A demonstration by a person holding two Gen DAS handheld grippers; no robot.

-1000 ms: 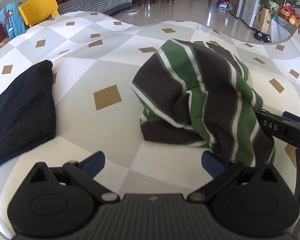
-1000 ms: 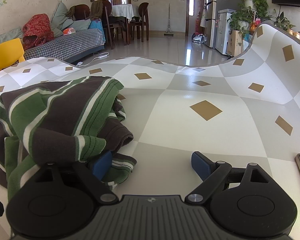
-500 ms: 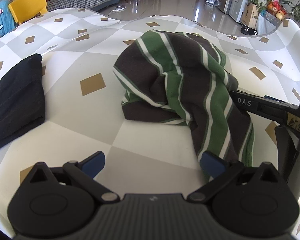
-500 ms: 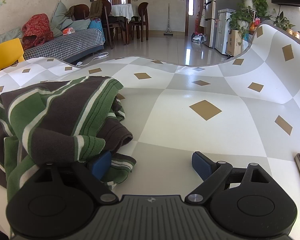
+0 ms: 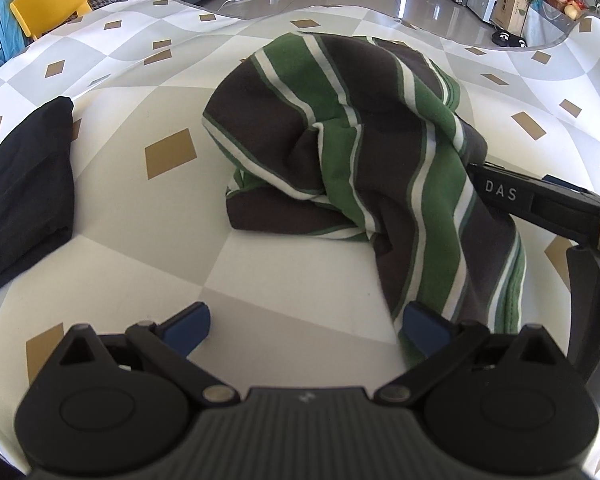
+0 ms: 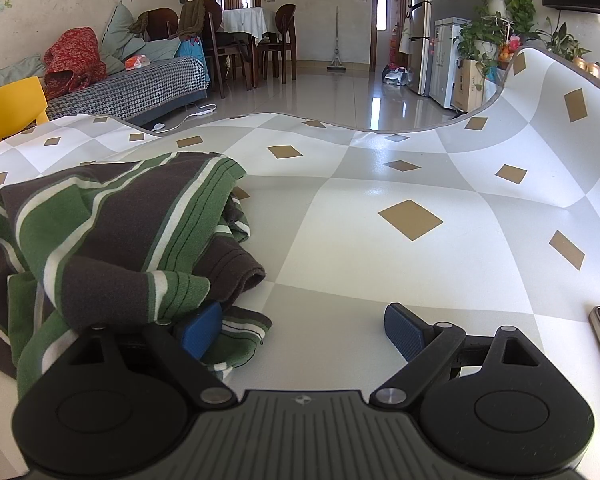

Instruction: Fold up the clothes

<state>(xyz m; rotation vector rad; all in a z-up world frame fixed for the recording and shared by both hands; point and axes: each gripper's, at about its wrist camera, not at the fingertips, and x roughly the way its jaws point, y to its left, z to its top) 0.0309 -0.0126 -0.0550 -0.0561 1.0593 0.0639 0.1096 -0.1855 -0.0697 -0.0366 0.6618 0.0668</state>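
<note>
Clearly, the striped green-and-brown shirt (image 5: 356,152) is seen crumpled on the checked tablecloth (image 5: 284,280), with a hem trailing toward five o'clock against the right pad of the left gripper (image 5: 306,326), whose jaws are held wide apart and empty. At nine o'clock of the right gripper (image 6: 302,330), also spread open, the shirt's edge is draped over the left finger, so this gripper is judged nearer for the coming pinch.

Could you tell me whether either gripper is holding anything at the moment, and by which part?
Nothing is held: the left gripper and right gripper are open, with the striped shirt only draped against one finger of each.
</note>
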